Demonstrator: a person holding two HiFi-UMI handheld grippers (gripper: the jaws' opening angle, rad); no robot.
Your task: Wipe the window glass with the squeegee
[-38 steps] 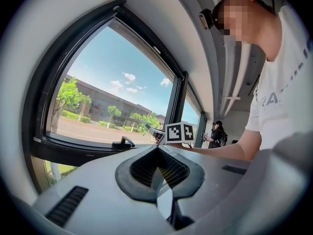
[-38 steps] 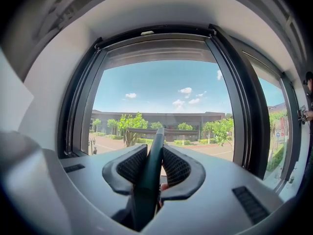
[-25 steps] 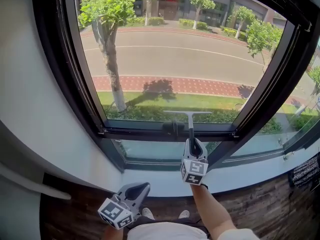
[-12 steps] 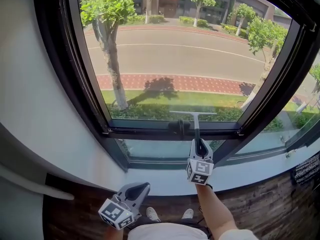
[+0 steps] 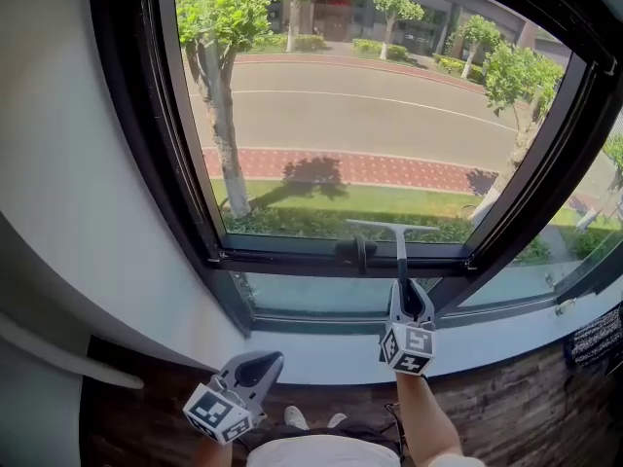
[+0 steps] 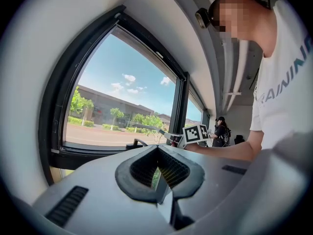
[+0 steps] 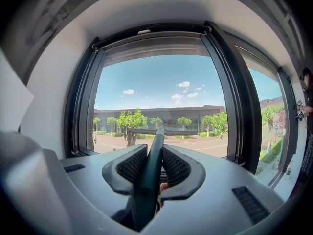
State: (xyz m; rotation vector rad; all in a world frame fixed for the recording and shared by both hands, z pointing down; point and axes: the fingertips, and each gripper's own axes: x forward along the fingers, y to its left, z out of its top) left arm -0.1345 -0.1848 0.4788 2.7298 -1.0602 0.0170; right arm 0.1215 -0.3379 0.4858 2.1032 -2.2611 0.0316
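Squeegee (image 5: 399, 243): just the one, blade level across the bottom of the window glass (image 5: 370, 115), a little above the lower frame (image 5: 292, 261). Clamped by its dark shaft in the right hand-held gripper (image 5: 406, 295), pads pressed tight on either side. Two grippers in all; left hand-held gripper (image 5: 265, 363) down low over the wooden floor (image 5: 136, 407), pinched closed on nothing. One dark window handle (image 5: 358, 251), just left of the shaft. Only in the left gripper view: a second person (image 6: 221, 131) far down the room. Only in the right gripper view: the grip itself, close up. Against a second ago: squeegee a touch farther right of the window handle, right gripper lower in the head view, left gripper much where it was.
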